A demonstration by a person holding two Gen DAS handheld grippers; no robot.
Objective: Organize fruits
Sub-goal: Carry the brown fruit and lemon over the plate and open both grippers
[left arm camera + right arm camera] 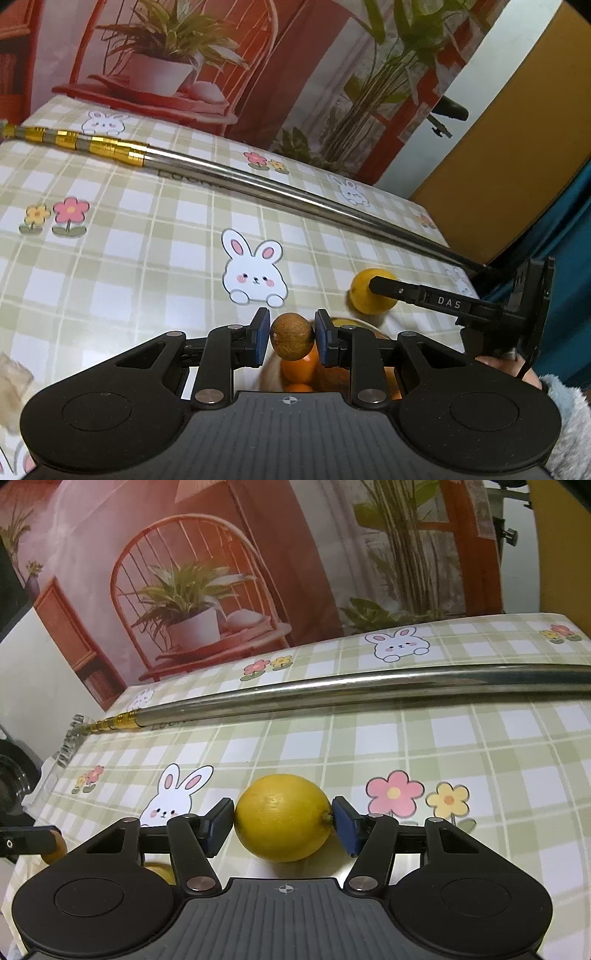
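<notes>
My left gripper (291,338) is shut on a small brown round fruit (291,335) and holds it above orange fruits (299,367) in a container mostly hidden under the gripper. My right gripper (283,821) is shut on a yellow lemon (283,816), its blue pads touching both ends, low over the checked tablecloth (461,746). In the left wrist view the lemon (364,295) and the right gripper's finger (417,293) show at the right.
A long metal pole with a gold end (258,184) lies across the table behind the fruits; it also shows in the right wrist view (351,692). A printed backdrop (221,55) stands at the table's far edge. A yellow fruit (160,873) peeks out under my right gripper.
</notes>
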